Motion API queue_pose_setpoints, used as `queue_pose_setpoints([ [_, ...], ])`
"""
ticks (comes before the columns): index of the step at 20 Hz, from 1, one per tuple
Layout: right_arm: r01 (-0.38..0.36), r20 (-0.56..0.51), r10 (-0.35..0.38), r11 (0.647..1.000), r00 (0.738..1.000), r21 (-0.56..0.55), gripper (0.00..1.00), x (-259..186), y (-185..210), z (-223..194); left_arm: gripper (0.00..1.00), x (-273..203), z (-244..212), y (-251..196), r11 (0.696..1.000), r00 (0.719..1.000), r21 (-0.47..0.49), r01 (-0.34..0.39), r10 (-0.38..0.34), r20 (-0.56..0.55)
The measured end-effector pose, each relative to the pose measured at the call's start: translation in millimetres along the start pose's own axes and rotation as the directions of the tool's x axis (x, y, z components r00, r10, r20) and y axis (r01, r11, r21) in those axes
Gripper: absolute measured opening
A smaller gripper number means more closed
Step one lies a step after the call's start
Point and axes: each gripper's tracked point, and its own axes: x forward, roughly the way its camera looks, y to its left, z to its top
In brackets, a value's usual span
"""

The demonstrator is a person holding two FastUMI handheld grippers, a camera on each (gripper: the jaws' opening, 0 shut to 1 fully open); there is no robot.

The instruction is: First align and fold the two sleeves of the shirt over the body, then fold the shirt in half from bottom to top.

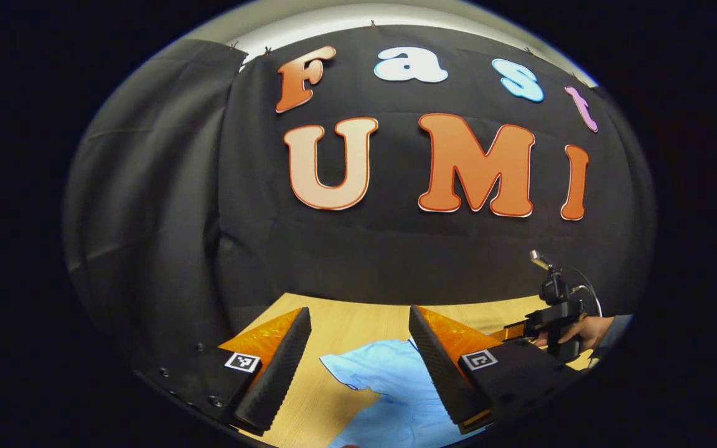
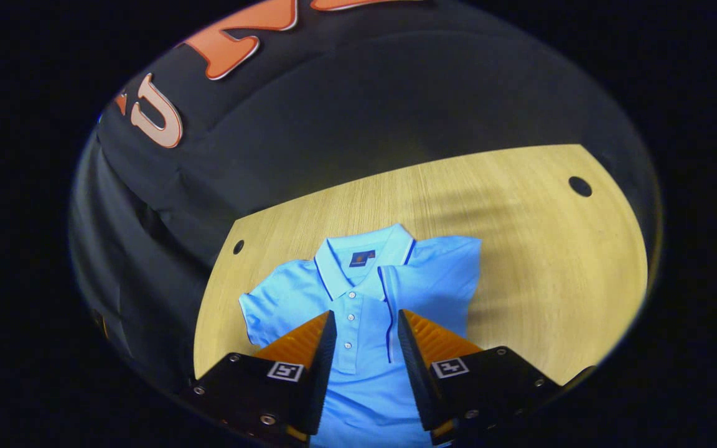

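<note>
Your left gripper point(image 1: 358, 358), fingers apart and holding nothing, hangs over the shirt's point(image 2: 365, 305) sleeve point(image 1: 374, 367), probably the unfolded one.

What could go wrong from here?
1. One sleeve already lies folded over the shirt; dragging cloth could undo it.
2. The other sleeve is still spread out; the open left gripper may pinch body fabric too.
3. The open right gripper hangs over the placket, off-target.
</note>
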Motion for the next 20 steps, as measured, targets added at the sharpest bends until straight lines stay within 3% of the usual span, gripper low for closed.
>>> queue_pose_setpoints([
  [1,0.018,0.022,-0.018,1.000,1.000,0.007,0.65,-7,-1,4,1.00,10,-2,3,1.000,1.000,-0.002,0.021,-0.021,-0.021],
  [2,0.036,0.045,-0.037,0.999,0.998,0.016,0.74,-14,-3,9,1.00,22,-4,9,0.999,0.999,0.000,0.035,-0.035,-0.038],
  [5,0.057,0.130,-0.061,0.998,0.990,0.038,0.84,-39,-1,18,1.00,55,-24,21,0.996,0.989,-0.021,0.087,-0.089,-0.121],
  [8,0.106,0.208,-0.111,0.994,0.972,0.037,0.87,-62,-8,19,0.99,83,-53,28,0.989,0.963,-0.062,0.135,-0.145,-0.228],
  [14,0.225,0.273,-0.237,0.971,0.932,0.075,0.88,-99,-30,-5,1.00,133,-114,25,0.969,0.855,-0.140,0.205,-0.247,-0.456],
  [20,0.274,0.384,-0.292,0.956,0.876,0.103,0.89,-137,-41,-16,0.99,163,-188,28,0.974,0.724,-0.162,0.161,-0.228,-0.651],
])
